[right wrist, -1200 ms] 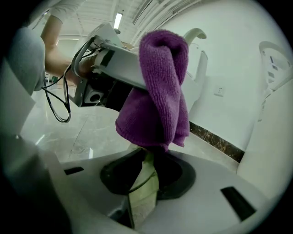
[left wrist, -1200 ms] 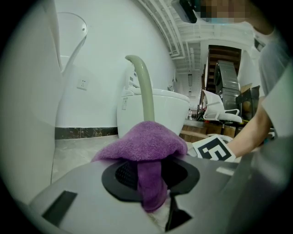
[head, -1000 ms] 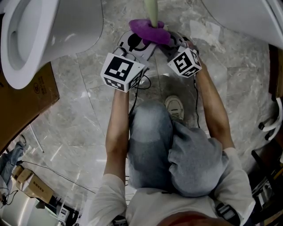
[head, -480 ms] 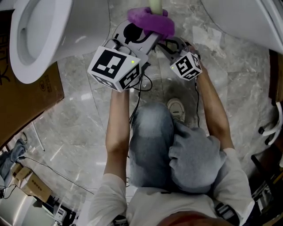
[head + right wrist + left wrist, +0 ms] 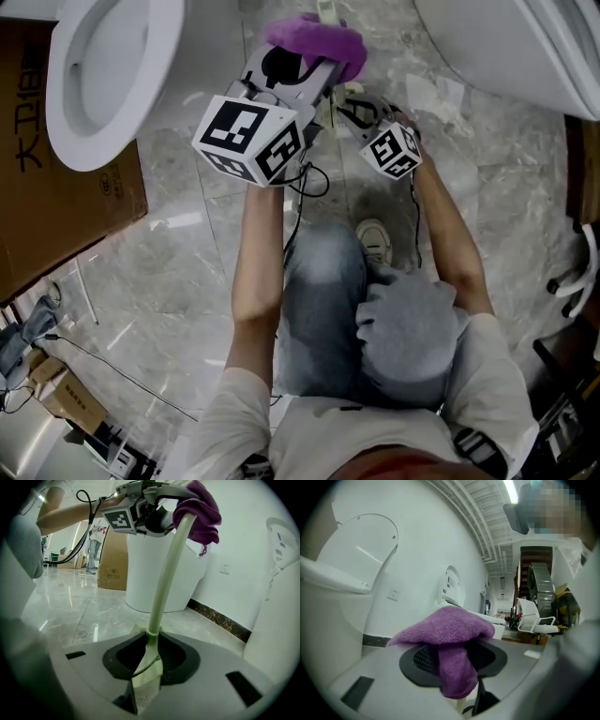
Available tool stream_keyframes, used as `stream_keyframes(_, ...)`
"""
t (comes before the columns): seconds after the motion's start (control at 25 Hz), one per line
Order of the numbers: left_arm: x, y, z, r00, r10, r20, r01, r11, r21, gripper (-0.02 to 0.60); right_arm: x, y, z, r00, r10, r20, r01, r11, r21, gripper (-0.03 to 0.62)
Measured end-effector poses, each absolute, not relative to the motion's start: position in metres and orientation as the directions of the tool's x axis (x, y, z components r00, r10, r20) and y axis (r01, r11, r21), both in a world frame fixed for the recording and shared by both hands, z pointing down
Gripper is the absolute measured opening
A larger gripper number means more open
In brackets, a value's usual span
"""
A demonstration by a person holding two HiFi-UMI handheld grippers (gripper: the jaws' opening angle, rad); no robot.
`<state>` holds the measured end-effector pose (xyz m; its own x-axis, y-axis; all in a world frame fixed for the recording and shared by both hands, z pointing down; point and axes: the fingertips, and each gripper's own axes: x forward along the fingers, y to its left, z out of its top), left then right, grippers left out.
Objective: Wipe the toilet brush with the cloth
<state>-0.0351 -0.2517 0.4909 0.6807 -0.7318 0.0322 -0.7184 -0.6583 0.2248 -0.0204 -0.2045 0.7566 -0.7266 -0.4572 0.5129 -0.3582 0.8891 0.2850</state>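
Toilet brush stands near upright at the centre of the right gripper view. We clamp the right gripper on its lower end, likely to steady it. Its long axis runs up to the cloth at upper right. Our left gripper is opening, with the cloth draped loosely between its jaws.

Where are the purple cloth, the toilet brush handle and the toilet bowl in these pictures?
purple cloth (image 5: pixel 446 626): left gripper view, its folded top.
toilet brush handle (image 5: pixel 161 592): right gripper view, middle of the pale green shaft.
toilet bowl (image 5: pixel 161 75): head view, white rim at upper left.
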Motion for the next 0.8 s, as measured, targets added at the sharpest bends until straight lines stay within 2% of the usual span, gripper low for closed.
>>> stream_keyframes(0.12, -0.045, -0.254, 0.477, 0.642, -0.767, -0.002, -0.749, -0.628, 0.212, 0.172, -0.02, -0.204, 0.757, -0.726, -0.453, 0.518, -0.359, 0.892, 0.277, 0.077)
stream_keyframes(0.32, -0.07, -0.251, 0.446, 0.557, -0.828, -0.066, -0.815, -0.56, 0.149, 0.088, -0.021, -0.206, 0.757, -0.722, -0.447, 0.529, -0.367, 0.895, 0.255, 0.077)
stream_keyframes(0.48, -0.079, -0.236, 0.443, 0.539, -0.841, -0.043, -0.833, -0.54, 0.118, 0.078, -0.019, -0.206, 0.754, -0.717, -0.446, 0.536, -0.407, 0.892, 0.198, 0.081)
stream_keyframes(0.8, -0.097, -0.207, 0.469, 0.502, -0.865, 0.029, -0.864, -0.499, 0.062, 0.077, -0.015, -0.192, 0.726, -0.739, -0.496, 0.455, -0.484, 0.862, 0.153, 0.097)
